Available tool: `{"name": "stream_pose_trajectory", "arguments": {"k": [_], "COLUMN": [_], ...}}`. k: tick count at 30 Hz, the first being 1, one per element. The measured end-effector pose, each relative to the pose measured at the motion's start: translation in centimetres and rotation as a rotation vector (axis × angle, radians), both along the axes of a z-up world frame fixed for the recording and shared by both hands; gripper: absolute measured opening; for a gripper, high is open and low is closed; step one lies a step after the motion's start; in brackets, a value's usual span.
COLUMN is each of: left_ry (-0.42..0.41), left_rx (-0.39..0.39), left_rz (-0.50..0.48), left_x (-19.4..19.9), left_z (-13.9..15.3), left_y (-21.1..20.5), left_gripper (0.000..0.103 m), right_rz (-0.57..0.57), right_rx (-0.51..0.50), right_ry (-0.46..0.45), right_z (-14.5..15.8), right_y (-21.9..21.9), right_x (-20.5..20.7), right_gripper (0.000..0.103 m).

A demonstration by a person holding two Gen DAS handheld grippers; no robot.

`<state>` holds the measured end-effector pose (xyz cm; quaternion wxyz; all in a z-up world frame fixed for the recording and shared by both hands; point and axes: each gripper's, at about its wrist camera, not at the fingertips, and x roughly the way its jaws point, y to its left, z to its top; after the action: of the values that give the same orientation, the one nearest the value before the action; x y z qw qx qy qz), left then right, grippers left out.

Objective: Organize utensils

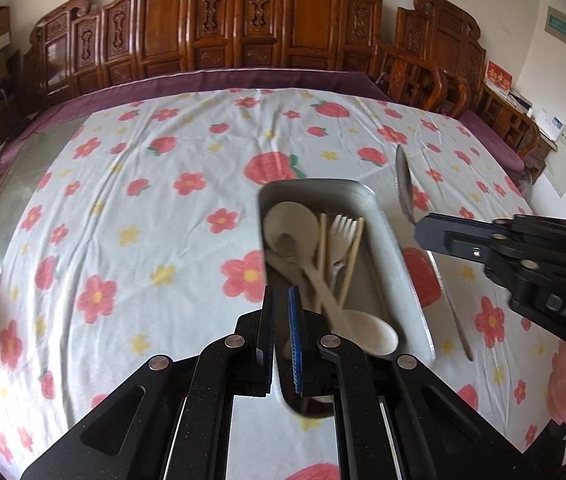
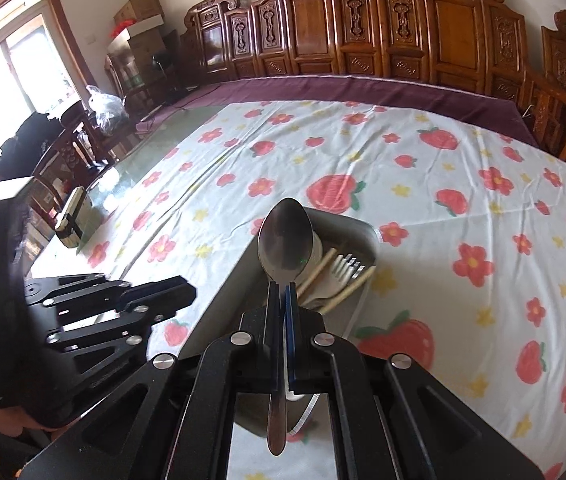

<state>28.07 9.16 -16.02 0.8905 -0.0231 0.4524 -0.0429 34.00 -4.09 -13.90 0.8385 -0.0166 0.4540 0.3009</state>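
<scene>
Tablecloth (image 1: 143, 200) on the table: white ground printed with pink-red flowers with yellow centres, small yellow flowers, and red strawberries with green leaves; a plum-purple cloth (image 1: 203, 80) borders it at the far edge, before a carved reddish-brown wooden screen (image 1: 243, 20). Tray (image 1: 387, 240): dull grey metal, holding cream-beige spoons (image 1: 295, 224), a cream fork (image 1: 343, 232) and pale tan chopsticks (image 1: 353, 260); the metal spoon (image 2: 285, 240) is shiny silver-grey. Left tongs (image 1: 281, 320) and right tongs (image 2: 281, 304): matt black bodies with silver rivets, one pad of each edged in blue.
</scene>
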Motion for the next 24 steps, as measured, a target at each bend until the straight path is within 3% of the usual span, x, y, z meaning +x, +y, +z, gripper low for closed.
{"name": "stream_pose_trajectory", "arguments": {"k": [6, 13, 24], "left_ry": [-0.013, -0.024, -0.026], "left_rx": [0.002, -0.007, -0.007], "left_rz": [0.026, 0.045, 0.041], "left_x": [-0.5, -0.9, -1.1], "left_z": [0.5, 0.8, 0.8], "left_y": [2.0, 3.3, 3.5], "left_gripper": [0.006, 0.006, 0.006], "right_rz": [0.016, 0.036, 0.018], "right_rx": [0.021, -0.041, -0.076], "right_ry": [0.046, 0.036, 0.031], "right_z": [-1.5, -3.1, -4.2], "right_y": [2.2, 4.4, 3.7], "right_x": [1.0, 1.6, 2.0], "right_gripper": [0.004, 0.0, 0.0]}}
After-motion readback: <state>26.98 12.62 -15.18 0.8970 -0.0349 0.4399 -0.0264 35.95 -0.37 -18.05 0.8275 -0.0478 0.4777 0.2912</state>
